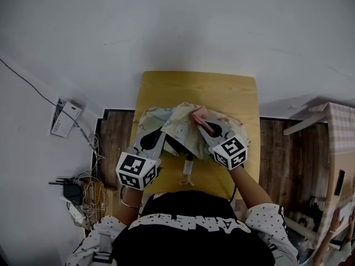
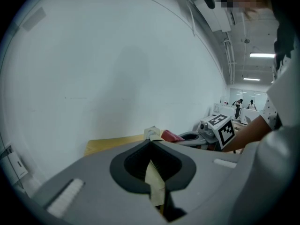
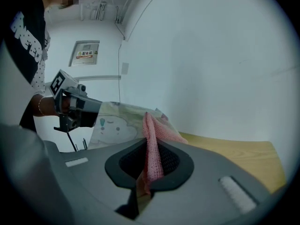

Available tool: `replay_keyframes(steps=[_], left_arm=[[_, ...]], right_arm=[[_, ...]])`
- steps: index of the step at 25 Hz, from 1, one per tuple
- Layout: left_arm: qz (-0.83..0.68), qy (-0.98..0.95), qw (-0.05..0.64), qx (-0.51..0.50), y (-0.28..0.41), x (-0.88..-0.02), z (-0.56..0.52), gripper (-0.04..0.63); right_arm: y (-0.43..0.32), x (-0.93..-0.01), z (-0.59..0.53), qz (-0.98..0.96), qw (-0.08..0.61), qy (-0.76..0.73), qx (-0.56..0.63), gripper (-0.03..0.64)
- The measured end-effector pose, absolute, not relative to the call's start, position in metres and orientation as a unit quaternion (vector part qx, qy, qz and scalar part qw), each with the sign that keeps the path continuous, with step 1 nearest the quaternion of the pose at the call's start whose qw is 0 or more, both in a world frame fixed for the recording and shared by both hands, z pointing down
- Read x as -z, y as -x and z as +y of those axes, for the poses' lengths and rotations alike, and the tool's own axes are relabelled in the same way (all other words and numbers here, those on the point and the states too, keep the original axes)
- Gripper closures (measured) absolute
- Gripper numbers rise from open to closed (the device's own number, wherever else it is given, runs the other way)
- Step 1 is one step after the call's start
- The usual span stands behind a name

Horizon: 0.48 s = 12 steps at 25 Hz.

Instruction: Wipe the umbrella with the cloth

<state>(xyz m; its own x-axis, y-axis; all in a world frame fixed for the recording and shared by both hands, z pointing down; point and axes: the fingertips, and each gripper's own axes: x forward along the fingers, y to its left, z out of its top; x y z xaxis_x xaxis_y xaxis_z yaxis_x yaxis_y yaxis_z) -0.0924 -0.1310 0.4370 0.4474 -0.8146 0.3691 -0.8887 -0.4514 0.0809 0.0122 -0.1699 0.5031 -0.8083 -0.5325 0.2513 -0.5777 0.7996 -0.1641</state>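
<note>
Your black shirt (image 1: 188,231) fills the bottom of the head view, and just beyond it stands a yellow wooden table (image 1: 194,87). On the table's near half lies the umbrella (image 1: 180,133), its pale, printed canopy loose and crumpled.

Your left gripper (image 1: 164,131), over the table's near left part, is clenched on a fold of the canopy's edge. Its own view shows pale fabric pinched between closed jaws. Your right gripper (image 1: 199,123), over the table's near right part, is clamped on the pink cloth (image 1: 199,114). The cloth stands bunched between those jaws and rests against the top of the canopy.

The wipe looks to be starting or just under way. To do it well, treat the left grip as an anchor. Pull gently toward the table's left edge so the canopy draws taut. Lay the cloth down broadside rather than on its tip. Stroke toward the table's right edge, away from the anchor, with light and even pressure. Thin fabric like this will likely wrinkle and ride along with the cloth if it is left slack.
</note>
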Motion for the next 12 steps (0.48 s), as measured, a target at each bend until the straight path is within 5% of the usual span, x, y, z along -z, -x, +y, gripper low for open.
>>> replay_keyframes(steps=[12], left_arm=[[-0.514,-0.835,0.132,-0.143,0.094,-0.437,-0.128,0.595]], right_arm=[[0.003,-0.504,-0.126,-0.955,0.095,-0.247,-0.134,0.583]])
